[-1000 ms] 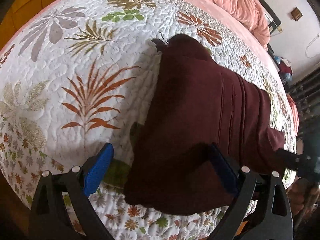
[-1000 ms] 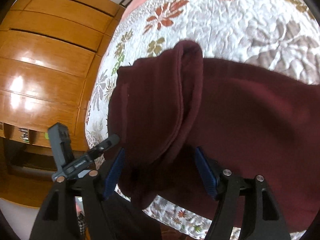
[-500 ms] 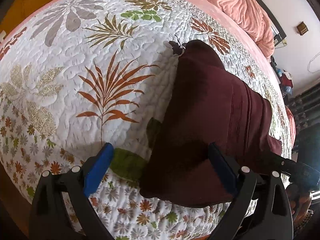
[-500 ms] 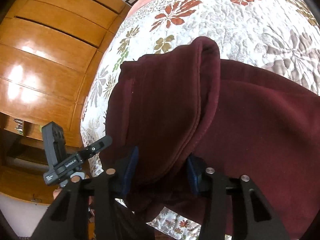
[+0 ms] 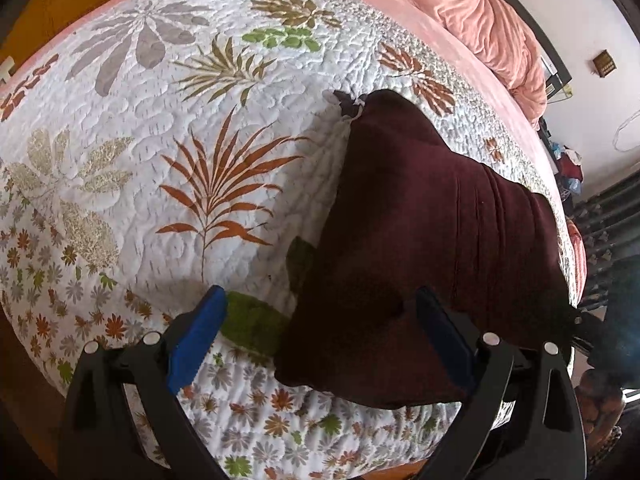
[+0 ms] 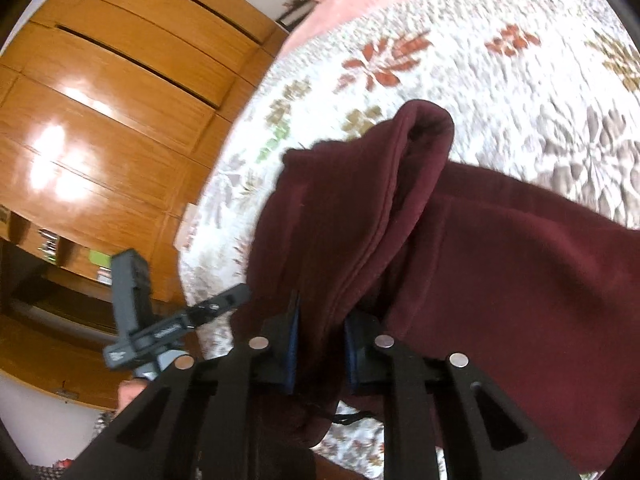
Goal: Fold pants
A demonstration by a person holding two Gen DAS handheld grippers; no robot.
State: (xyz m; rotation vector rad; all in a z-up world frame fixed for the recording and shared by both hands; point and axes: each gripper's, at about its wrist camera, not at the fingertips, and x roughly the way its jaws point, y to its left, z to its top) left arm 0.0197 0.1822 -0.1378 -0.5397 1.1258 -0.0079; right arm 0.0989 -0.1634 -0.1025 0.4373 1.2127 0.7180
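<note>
Dark maroon pants (image 5: 420,220) lie on a white floral quilt (image 5: 160,140) near the bed's front edge. In the left wrist view my left gripper (image 5: 320,320) stands wide open above the pants' near corner. Its blue left pad (image 5: 196,336) is over the quilt and its right pad (image 5: 444,336) over the fabric, neither pressing. In the right wrist view a raised fold of the pants (image 6: 360,220) runs down between the jaws of my right gripper (image 6: 322,344). Those jaws are closing and both pads pinch the cloth, which is lifted off the quilt.
A crumpled pink blanket (image 5: 488,20) lies at the far end of the bed. Wooden wardrobe doors (image 6: 100,120) stand beside the bed. A hand holds a grey device (image 6: 136,312) low at the left of the right wrist view. The quilt (image 6: 500,60) stretches beyond the pants.
My right gripper's jaws have come together on the pants' fold and lifted it slightly. The left gripper has stayed open and hardly moved.
</note>
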